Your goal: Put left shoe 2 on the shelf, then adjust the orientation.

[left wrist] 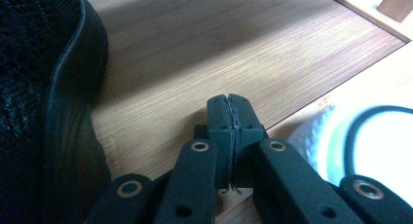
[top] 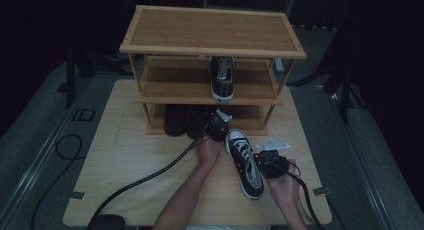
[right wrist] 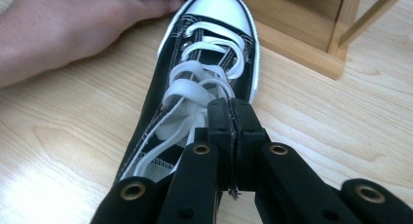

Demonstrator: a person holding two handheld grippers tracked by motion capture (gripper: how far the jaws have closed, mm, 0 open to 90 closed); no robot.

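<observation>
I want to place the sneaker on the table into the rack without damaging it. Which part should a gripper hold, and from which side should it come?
Probably the collar wall at the heel end of the black high-top sneaker. Its upper is open there, so one jaw can slip inside and one stay outside. Come from above on the near side, where the right gripper, now shut, hovers. The toe cap is rounded and faces the wooden shoe rack.

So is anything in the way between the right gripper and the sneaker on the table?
No. The right gripper hangs just above the sneaker by its laces, jaws shut with nothing between them.
</observation>
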